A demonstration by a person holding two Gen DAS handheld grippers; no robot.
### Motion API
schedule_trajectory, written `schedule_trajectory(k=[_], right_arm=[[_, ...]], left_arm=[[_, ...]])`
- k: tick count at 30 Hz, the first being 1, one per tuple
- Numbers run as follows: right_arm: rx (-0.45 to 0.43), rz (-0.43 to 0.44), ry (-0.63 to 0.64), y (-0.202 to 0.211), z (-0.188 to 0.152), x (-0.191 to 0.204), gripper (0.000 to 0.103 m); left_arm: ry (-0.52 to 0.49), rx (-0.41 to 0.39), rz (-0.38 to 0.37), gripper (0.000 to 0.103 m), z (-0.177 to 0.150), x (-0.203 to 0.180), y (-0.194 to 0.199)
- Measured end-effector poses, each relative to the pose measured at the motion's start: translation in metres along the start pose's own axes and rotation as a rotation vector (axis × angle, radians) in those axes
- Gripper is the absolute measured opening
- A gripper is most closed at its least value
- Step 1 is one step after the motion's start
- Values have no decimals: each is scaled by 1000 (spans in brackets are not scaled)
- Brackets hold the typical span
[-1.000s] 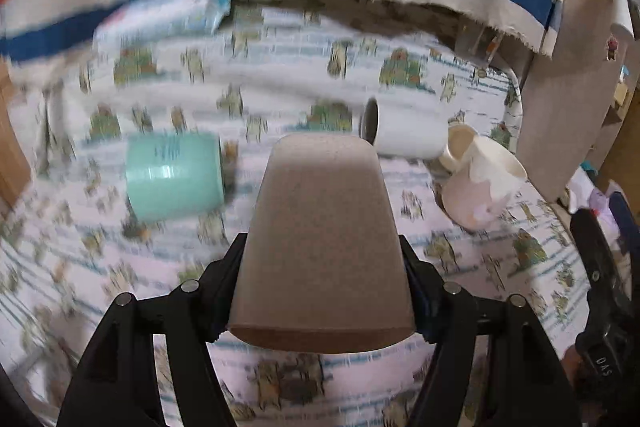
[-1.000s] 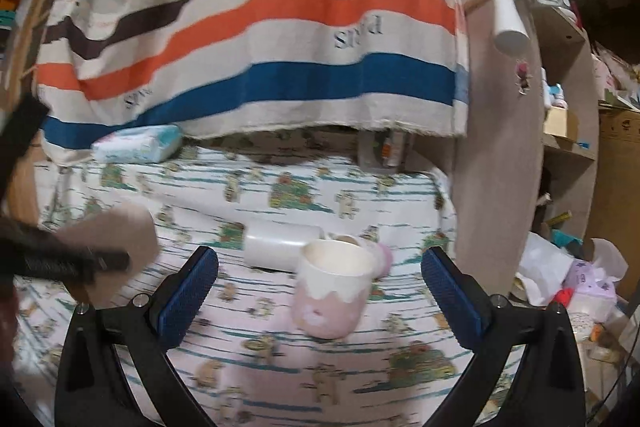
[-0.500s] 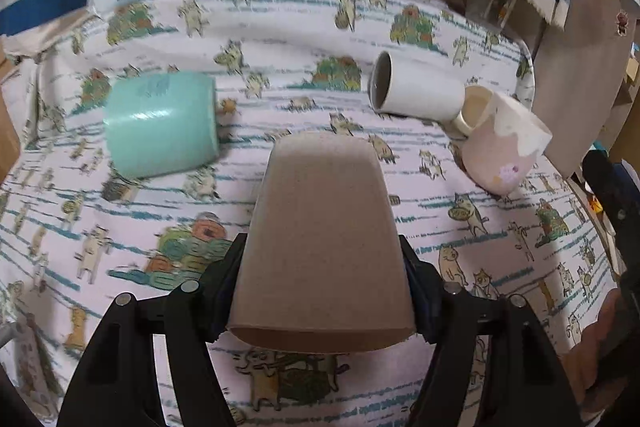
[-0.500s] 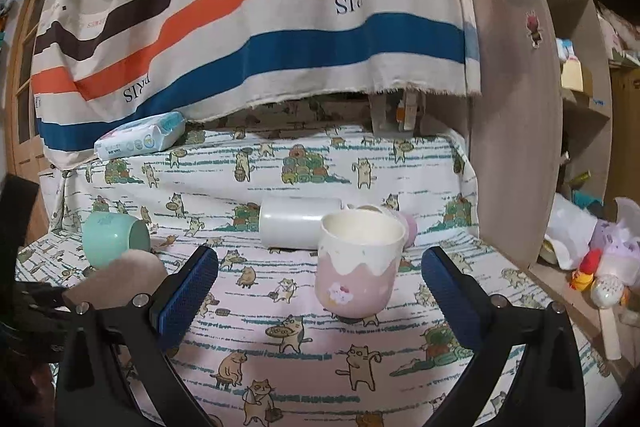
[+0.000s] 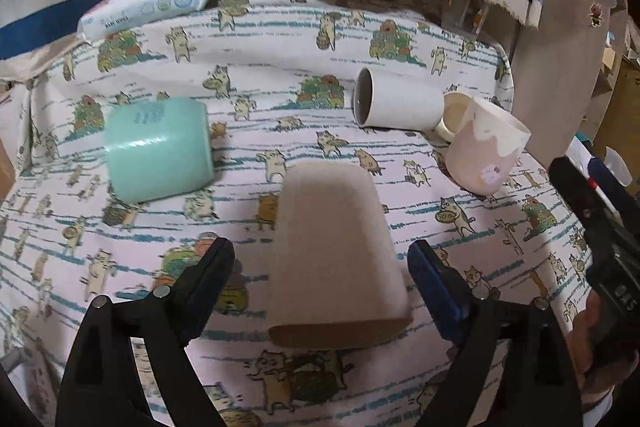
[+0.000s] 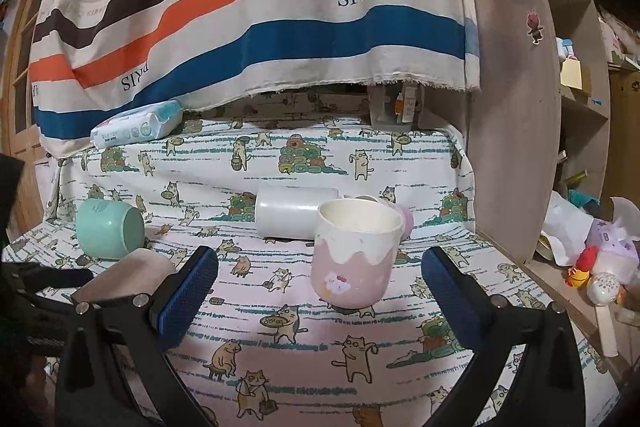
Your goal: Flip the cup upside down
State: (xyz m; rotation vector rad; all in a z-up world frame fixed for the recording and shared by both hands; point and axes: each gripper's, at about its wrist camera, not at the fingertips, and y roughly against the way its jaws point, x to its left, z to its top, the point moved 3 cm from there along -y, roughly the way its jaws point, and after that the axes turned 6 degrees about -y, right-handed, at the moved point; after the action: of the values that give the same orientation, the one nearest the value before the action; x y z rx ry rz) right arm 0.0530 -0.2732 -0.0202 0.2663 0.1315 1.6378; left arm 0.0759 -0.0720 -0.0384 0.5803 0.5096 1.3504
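A tan cup (image 5: 334,251) stands upside down on the cat-print cloth, rim down. My left gripper (image 5: 322,267) is open, its jaws apart on either side of the cup and clear of it. The tan cup also shows at the left of the right wrist view (image 6: 124,277). A pink and cream cup (image 6: 354,253) stands upright, mouth up, just ahead of my right gripper (image 6: 320,281), which is open and empty. The pink cup also shows in the left wrist view (image 5: 486,151).
A mint green cup (image 5: 158,147) lies on its side at the left. A white cup (image 5: 396,105) lies on its side behind the pink one. A wipes pack (image 5: 148,5) lies at the back. A striped cloth (image 6: 260,7) hangs behind. A wooden panel (image 6: 516,107) stands at the right.
My left gripper has opened and let go of the tan cup, which now stands rim down on the cloth. The right gripper has come a little closer to the pink cup.
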Motion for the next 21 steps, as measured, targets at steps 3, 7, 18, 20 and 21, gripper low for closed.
schedule_trajectory(k=[3, 7, 18, 20, 21], right_arm=[[8, 2, -2, -1, 0, 0, 102], [10, 7, -4, -3, 0, 0, 103], [-9, -49, -9, 6, -1, 3, 103], [32, -34, -34, 2, 4, 11, 103], [50, -21, -39, 1, 8, 16, 103]], left_arm=[[5, -28, 9, 88, 0, 8, 12], [-12, -145, 52, 91, -1, 22, 35], [-23, -430, 234, 103, -12, 79, 66], [-49, -432, 259, 103, -13, 80, 64], [-55, -428, 245, 103, -13, 79, 63]])
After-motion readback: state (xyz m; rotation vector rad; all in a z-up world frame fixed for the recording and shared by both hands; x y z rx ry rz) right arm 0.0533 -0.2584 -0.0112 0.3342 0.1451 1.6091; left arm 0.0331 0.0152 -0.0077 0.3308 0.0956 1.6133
